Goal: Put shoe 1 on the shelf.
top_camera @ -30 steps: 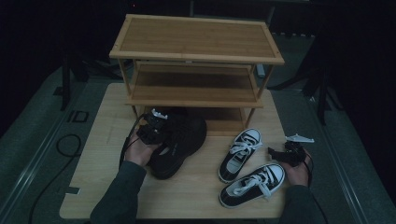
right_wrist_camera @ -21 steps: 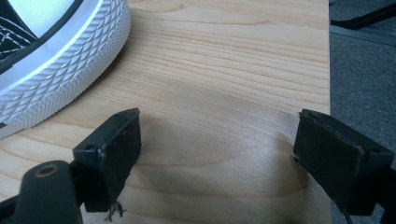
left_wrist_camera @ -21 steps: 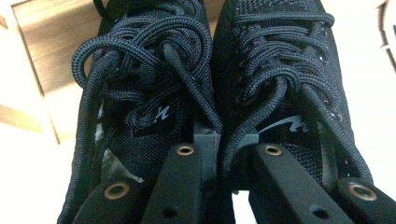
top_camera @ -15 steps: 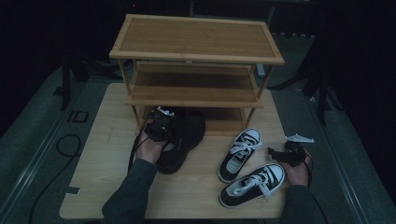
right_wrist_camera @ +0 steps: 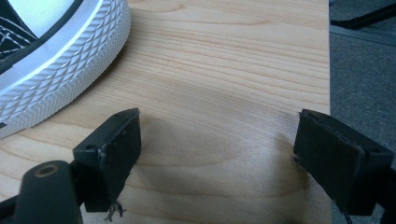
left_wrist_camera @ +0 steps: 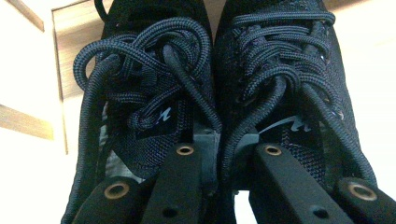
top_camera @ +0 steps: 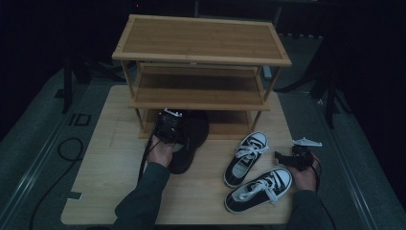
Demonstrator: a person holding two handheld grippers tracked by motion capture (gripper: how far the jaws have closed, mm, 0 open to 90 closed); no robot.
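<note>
Wooden table (top_camera: 110,182) carries a shoe rack (top_camera: 201,62). Left gripper (left_wrist_camera: 224,154) clamps the black shoes' (left_wrist_camera: 210,70) inner collars at the rack's bottom shelf; right gripper (right_wrist_camera: 217,140), jaws apart over bare tabletop, rests beside a white-soled sneaker (right_wrist_camera: 60,51) near the table edge.

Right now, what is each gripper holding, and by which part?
Left gripper pinches the black shoes together by their inner collars. Right gripper is open, holding nothing.

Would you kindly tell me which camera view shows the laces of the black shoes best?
The left gripper view: the black shoes' laces sit close and sharp, both knots readable. In the high view the black shoes are a dark shape, laces indistinguishable. The right gripper view faces the table beside a white-soled sneaker.
</note>
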